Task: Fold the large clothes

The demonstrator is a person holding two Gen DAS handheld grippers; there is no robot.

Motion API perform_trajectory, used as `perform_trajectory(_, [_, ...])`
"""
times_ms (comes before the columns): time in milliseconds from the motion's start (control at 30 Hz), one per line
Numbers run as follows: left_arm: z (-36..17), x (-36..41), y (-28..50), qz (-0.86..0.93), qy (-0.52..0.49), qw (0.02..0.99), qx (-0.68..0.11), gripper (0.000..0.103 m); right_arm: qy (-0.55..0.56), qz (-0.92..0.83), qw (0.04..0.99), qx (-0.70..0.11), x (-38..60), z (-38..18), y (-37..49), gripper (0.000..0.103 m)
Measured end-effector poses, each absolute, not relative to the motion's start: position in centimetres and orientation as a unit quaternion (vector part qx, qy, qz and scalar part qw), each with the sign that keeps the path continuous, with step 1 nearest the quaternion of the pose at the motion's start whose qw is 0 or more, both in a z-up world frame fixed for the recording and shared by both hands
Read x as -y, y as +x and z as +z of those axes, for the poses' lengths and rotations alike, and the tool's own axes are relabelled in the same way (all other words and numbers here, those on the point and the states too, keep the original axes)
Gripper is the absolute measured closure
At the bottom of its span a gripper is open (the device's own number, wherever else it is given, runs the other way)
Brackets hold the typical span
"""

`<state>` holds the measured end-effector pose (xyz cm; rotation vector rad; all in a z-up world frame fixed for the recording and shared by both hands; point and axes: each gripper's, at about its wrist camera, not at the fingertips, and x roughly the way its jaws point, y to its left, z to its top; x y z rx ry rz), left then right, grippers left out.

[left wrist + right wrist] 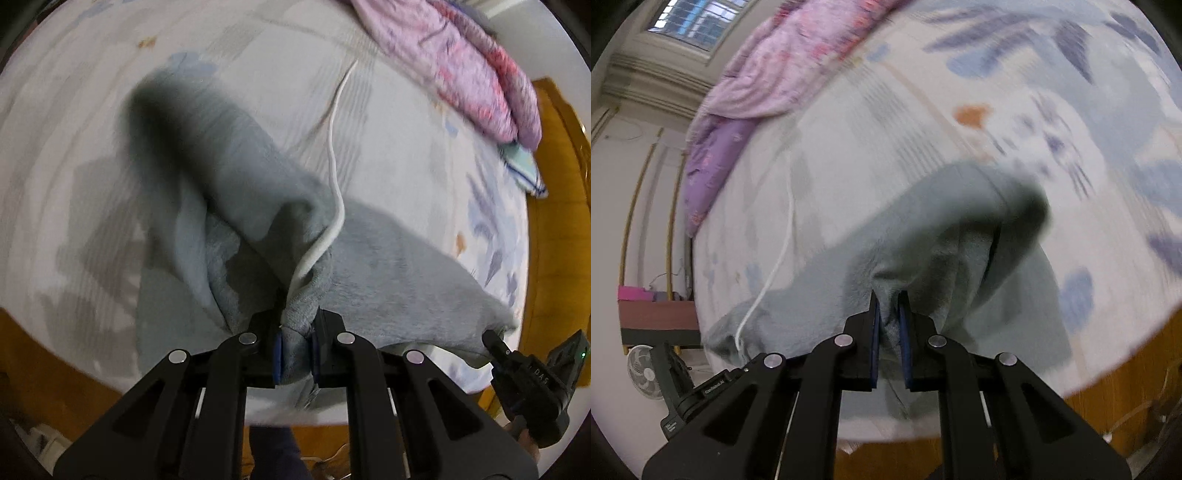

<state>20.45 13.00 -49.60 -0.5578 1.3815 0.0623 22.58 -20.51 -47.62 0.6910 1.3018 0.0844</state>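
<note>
A large grey fleece garment (388, 266) lies across the near edge of the bed, with a white drawstring (332, 147) trailing from it over the sheet. My left gripper (295, 332) is shut on a bunched fold of it near the drawstring's root. My right gripper (888, 317) is shut on another fold of the same garment (923, 229). A sleeve or leg with a dark cuff (155, 107) stretches away from me. The right gripper also shows in the left wrist view (532, 373), at the garment's right corner. The left gripper's body shows in the right wrist view (701, 391).
The bed has a pale sheet with blue and orange print (424, 147). A pink and purple quilt (461, 55) lies bunched at the far side, also in the right wrist view (768, 74). A wooden bed frame (554, 221) runs along the edge. A fan (646, 373) stands on the floor.
</note>
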Motion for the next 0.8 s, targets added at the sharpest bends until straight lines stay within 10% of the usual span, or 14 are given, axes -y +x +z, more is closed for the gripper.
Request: perform_trajectory(800, [-59.1, -11.3, 10.3, 0.091, -0.223, 0.702, -0.67, 0.087, 0.283, -0.003, 0.699, -0.657, 22.0, -58.9, 12.0, 0.096])
